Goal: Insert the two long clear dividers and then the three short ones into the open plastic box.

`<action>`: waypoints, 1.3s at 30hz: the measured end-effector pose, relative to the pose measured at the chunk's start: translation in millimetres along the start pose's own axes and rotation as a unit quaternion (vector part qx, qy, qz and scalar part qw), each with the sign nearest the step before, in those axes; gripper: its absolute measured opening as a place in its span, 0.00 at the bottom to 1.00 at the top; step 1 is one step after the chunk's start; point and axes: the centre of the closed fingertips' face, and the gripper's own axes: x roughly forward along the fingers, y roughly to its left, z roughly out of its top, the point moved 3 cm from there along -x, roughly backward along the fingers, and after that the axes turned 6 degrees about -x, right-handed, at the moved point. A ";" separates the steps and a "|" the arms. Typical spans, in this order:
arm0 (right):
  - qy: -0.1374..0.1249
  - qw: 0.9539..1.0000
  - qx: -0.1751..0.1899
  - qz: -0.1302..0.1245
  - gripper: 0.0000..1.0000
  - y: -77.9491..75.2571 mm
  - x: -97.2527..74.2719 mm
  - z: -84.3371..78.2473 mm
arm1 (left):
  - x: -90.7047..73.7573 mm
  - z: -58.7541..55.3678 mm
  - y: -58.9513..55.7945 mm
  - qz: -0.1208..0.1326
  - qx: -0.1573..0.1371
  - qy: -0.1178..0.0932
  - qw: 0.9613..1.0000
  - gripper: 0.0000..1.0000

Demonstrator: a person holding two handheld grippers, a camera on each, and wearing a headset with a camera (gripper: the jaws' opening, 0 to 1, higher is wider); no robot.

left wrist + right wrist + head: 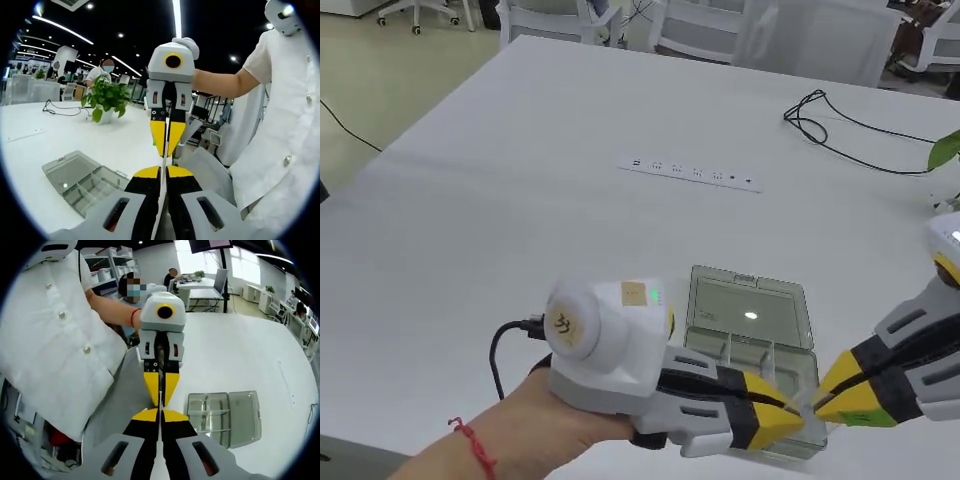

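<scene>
A clear divider (163,167) is held edge-on between the two hand-held grippers, whose yellow tips meet over the near right part of the bench (520,230). The left hand-held gripper (788,408) is clenched on one end of the strip, and the right hand-held gripper (832,392) is clenched on the other. The open plastic box (708,342) is seen just under them, close to the bench's near edge. Its lid (750,300) is laid flat behind it, and its base is already parted into compartments. A power strip (690,170) lies toward the bench's middle.
</scene>
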 end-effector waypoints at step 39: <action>0.135 0.984 0.002 -0.119 0.03 -83.7 26.3 -103.7 | -58.8 -24.8 50.6 0.134 -0.021 0.014 0.991 0.68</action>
